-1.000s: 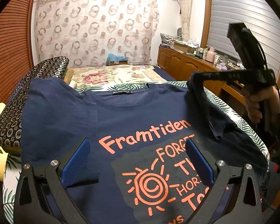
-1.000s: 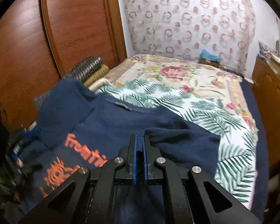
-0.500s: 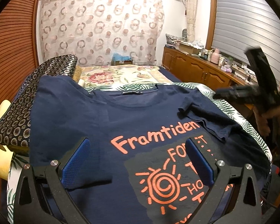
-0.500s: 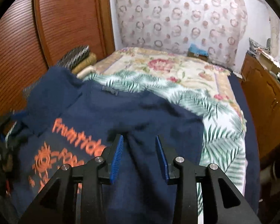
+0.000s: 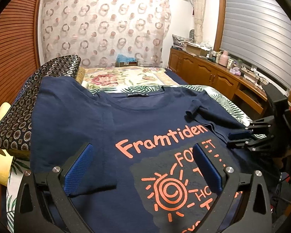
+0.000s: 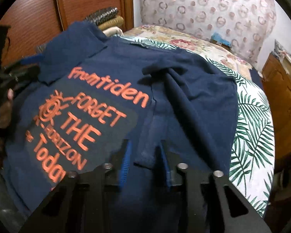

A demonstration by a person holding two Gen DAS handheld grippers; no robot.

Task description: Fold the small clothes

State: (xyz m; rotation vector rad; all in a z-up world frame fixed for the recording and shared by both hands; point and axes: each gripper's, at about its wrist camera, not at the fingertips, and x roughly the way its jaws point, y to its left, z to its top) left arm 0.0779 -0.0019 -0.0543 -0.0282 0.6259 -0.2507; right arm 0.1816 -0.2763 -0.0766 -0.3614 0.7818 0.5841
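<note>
Left view: saw a blue shirt [image 5: 110,128] spread flat on the bed [image 5: 230,106], left gripper [image 5: 143,167] wide above it, holding nothing. Right view: found right gripper [image 6: 145,163] partly spread over the folded sleeve [image 6: 184,89], gripping nothing

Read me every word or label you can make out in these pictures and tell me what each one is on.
"Framtiden": orange print on the T-shirt.
"FORGET": T-shirt print, below it.
"THE": T-shirt print.
"HORIZON": T-shirt print, small and blurred.
"Toda...": T-shirt print, cut off by the right gripper.
Neck label: white lettering too small to read.
Items on the cabinet: nothing legible.
</note>
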